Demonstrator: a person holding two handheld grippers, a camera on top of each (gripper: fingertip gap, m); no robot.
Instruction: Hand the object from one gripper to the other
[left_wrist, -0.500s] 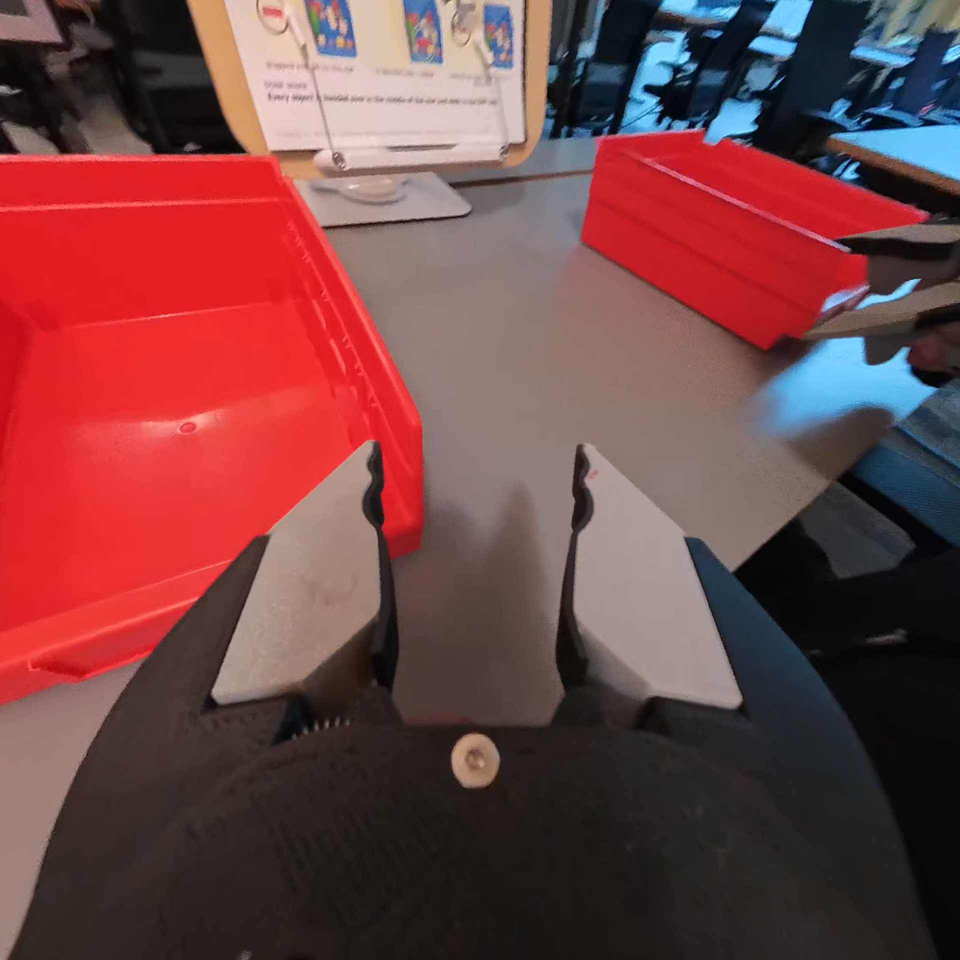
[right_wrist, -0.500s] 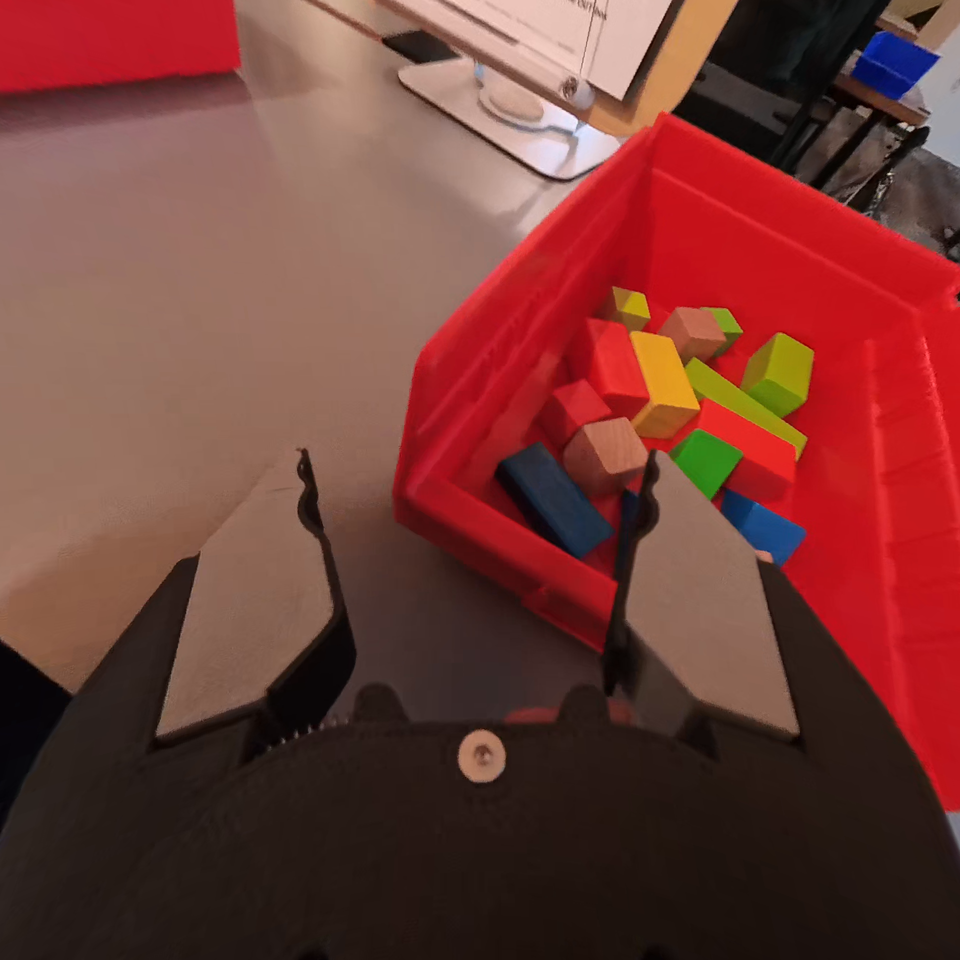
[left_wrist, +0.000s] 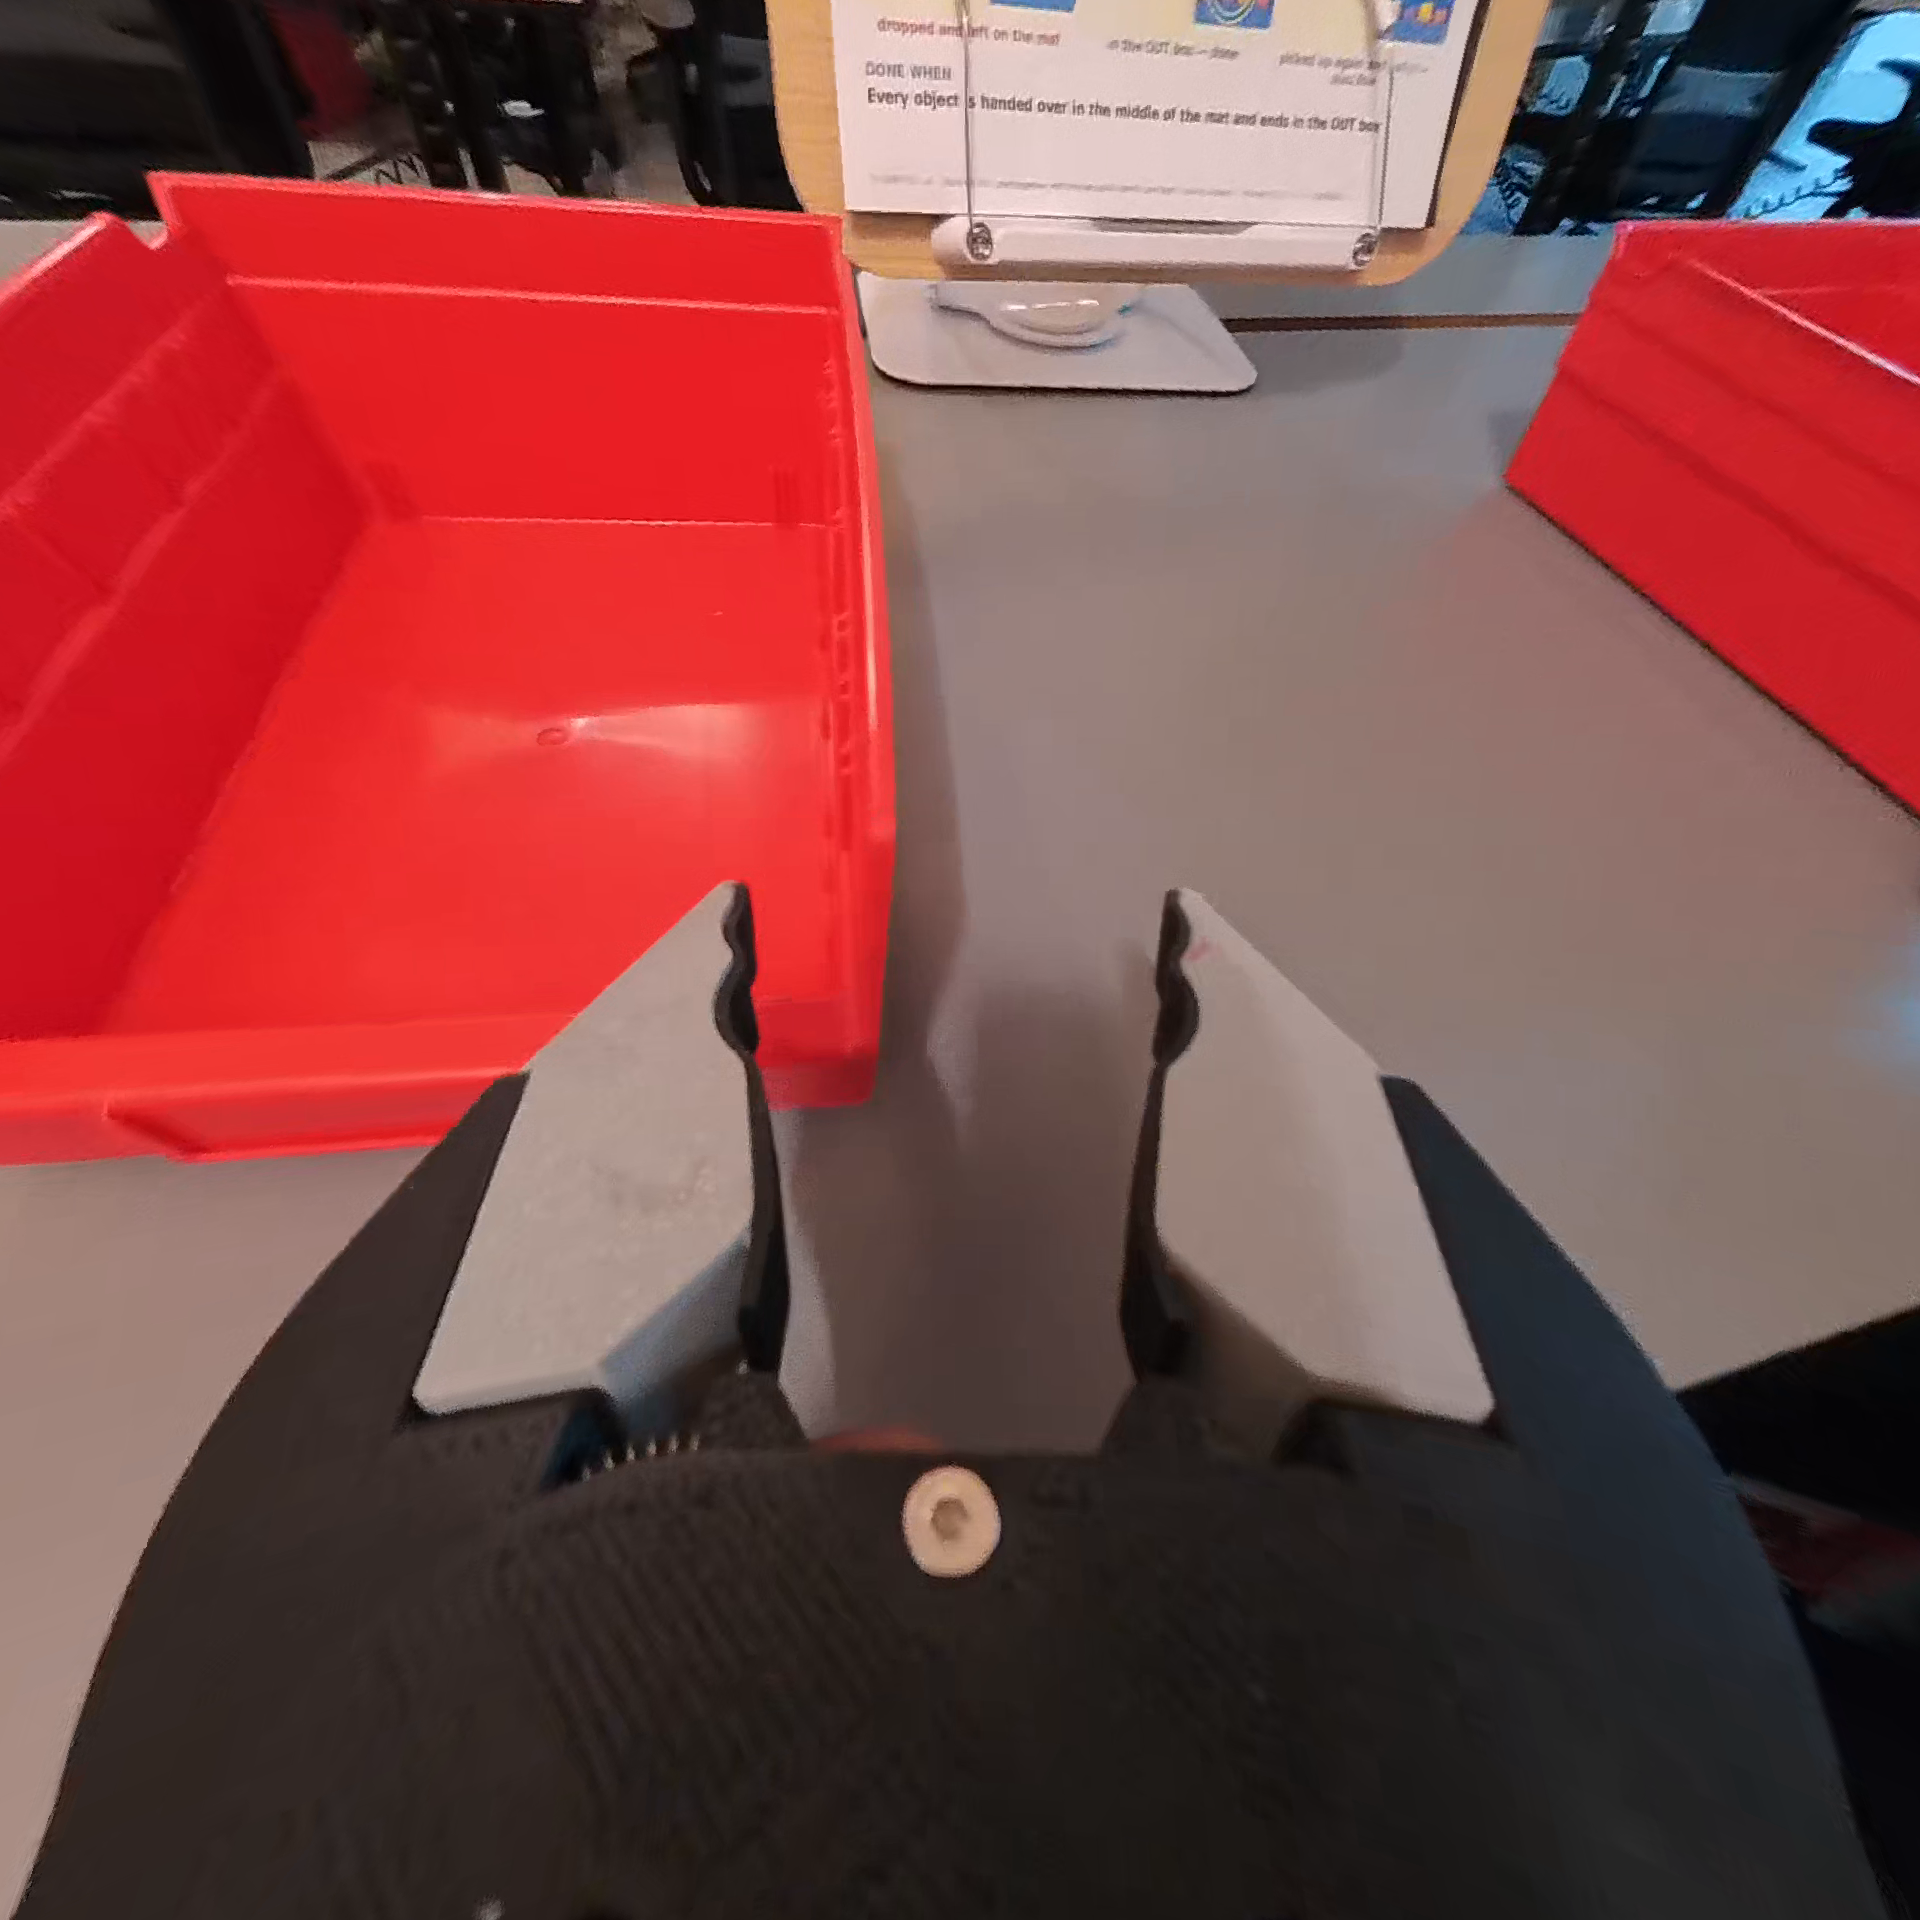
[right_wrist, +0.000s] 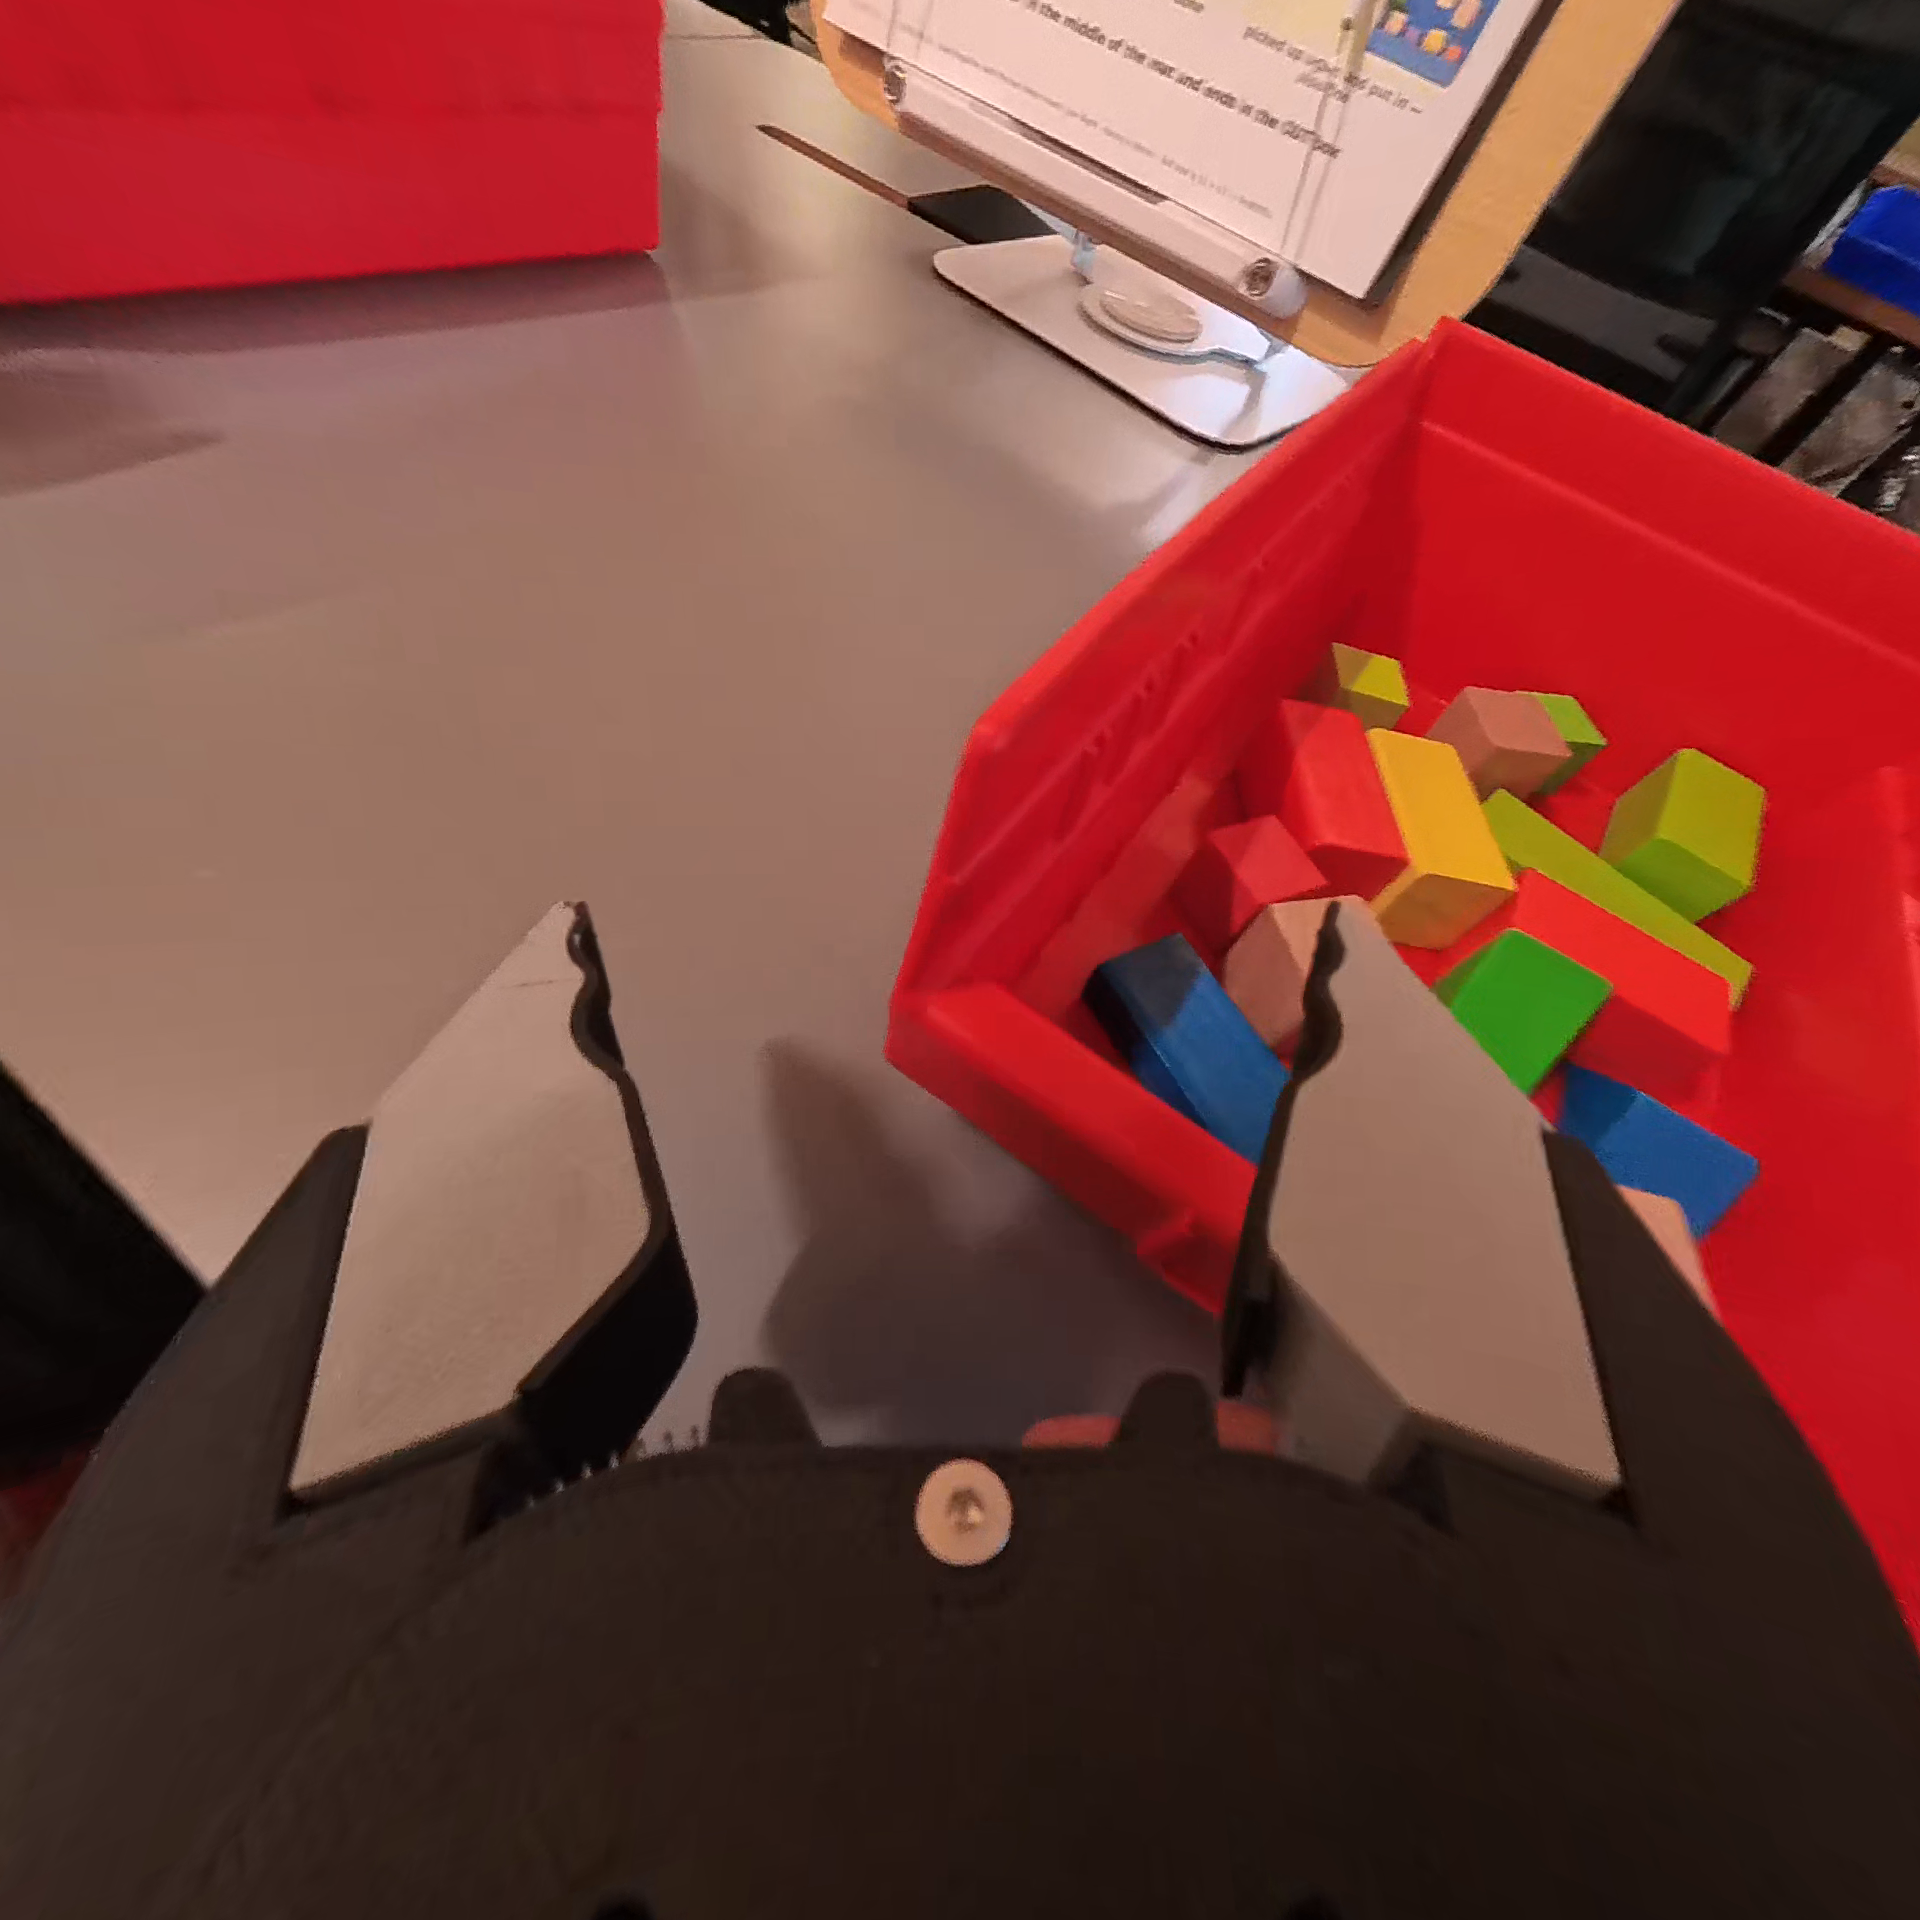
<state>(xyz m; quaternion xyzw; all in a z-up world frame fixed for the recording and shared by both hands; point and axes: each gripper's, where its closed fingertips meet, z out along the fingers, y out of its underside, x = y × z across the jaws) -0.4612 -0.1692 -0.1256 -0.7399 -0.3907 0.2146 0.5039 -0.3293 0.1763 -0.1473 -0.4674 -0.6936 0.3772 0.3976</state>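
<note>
While both hand-held grippers (left_wrist: 956, 935) (right_wrist: 956, 935) gape bare, painted wooden blocks (right_wrist: 1439, 836) lie jumbled in a red bin (right_wrist: 1060, 831).

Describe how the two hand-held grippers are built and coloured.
Both look alike: the left hand-held gripper and right hand-held gripper have a black ribbed body with a pale screw in the middle, two grey wedge-shaped fingers and black wavy-edged pads. No cables show.

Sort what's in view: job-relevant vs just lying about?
Job: left gripper, open; right gripper, open; coloured blocks in right red bin; empty left red bin.
Lying about: instruction sheet stand; grey table.
</note>
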